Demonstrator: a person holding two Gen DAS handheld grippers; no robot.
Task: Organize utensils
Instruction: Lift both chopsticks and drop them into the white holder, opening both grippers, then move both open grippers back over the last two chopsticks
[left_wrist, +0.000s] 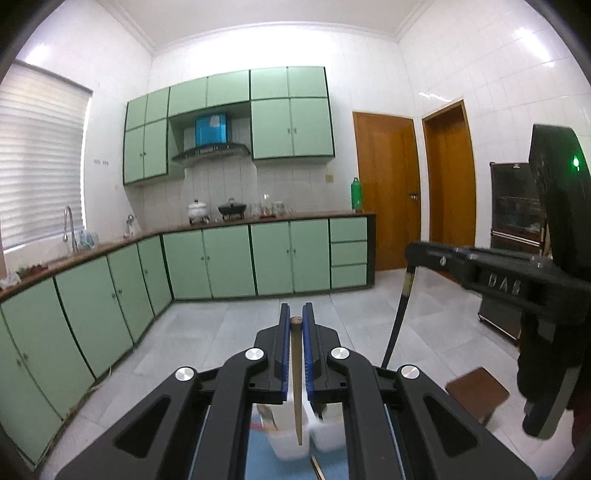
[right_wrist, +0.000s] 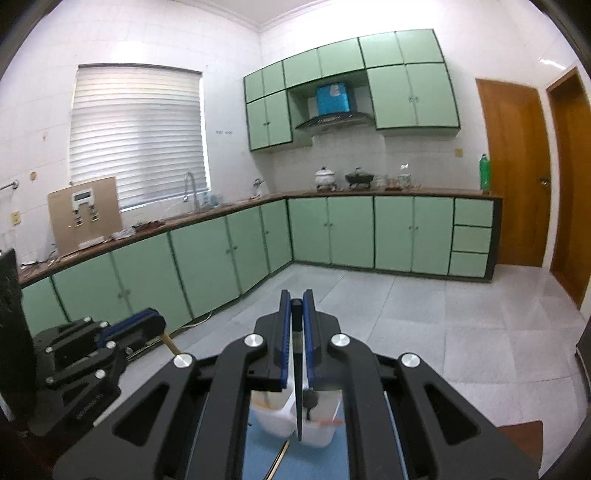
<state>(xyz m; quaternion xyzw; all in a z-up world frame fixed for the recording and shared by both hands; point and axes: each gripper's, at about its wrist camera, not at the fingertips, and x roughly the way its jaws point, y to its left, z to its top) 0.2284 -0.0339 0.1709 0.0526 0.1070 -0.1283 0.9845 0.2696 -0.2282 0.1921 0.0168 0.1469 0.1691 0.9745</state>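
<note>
Here both hands are in the carrying step: each tool is closed on one slim stick, raised over the containers, and nothing has been dropped in yet, as far as I can judge.

The largest task thing is the pair of white plastic bins (left_wrist: 295, 439), seen at 6 o'clock in both wrist views, under the fingers; they stand side by side on a blue mat (left_wrist: 266, 465) on the worktop. In the right wrist view the same bins (right_wrist: 280, 417) appear with some utensils already standing inside, but these are too blurred to name.

The left tool (left_wrist: 296, 321) has its jaws nearly shut on a brown wooden chopstick (left_wrist: 296, 369), which hangs with its thin end down toward the gap between the two bins. The right tool (right_wrist: 296, 306) is pinched in the same way on a black chopstick (right_wrist: 297, 387), also pointing down at the bins. In the left wrist view the right tool is at 3 o'clock, with the black chopstick hanging below it.

One more pale stick (right_wrist: 279, 458) lies on the mat at 6 o'clock.

The next move, I think, calls for choosing the correct bin for each colour, lowering each tip inside its rim, and only then opening the jaws. The sticks hang close to the dividing wall, so a small side shift is needed first.
</note>
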